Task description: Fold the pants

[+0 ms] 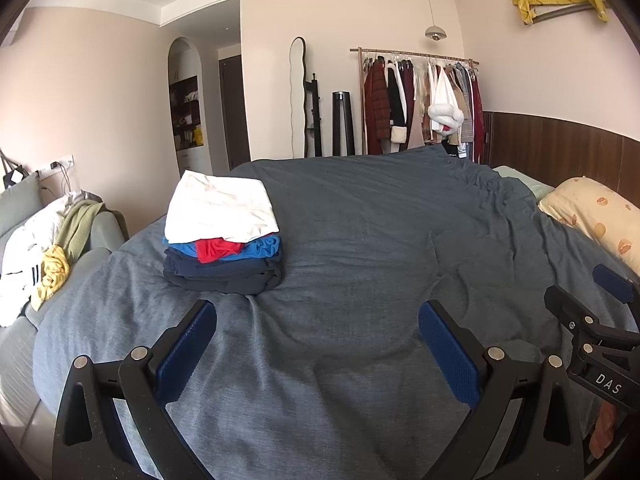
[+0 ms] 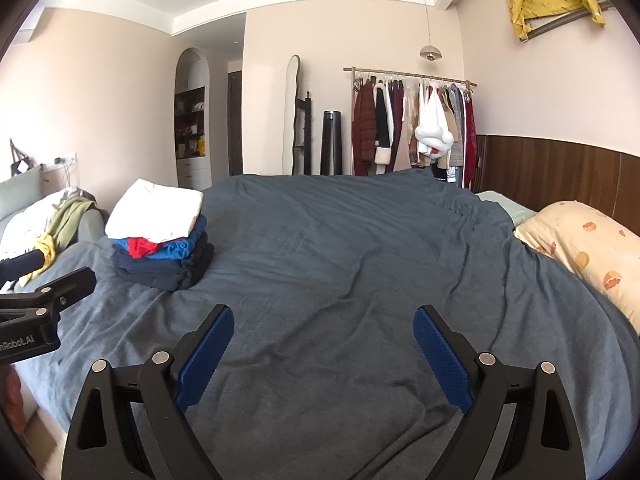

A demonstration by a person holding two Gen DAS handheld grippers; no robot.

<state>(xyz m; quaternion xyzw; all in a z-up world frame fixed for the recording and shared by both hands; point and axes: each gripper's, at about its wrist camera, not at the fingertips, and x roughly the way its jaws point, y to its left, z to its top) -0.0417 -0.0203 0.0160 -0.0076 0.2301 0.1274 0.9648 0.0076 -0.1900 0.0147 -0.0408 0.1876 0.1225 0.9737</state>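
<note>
From my left camera the left gripper (image 1: 318, 320) hangs wide open and empty over the bed (image 1: 360, 240), folded stack (image 1: 224, 236) ahead, while my right camera shows the right gripper (image 2: 324, 326) equally wide, and with no loose pants anywhere I'd probably snag the blanket.

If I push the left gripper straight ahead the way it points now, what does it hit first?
Probably just the grey-blue duvet: the left gripper, jaws open, aims over bare bedding. The folded clothes stack sits left of that line, though depth is uncertain.

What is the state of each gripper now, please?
Left gripper: open, holding nothing.
Right gripper: open, holding nothing.
</note>
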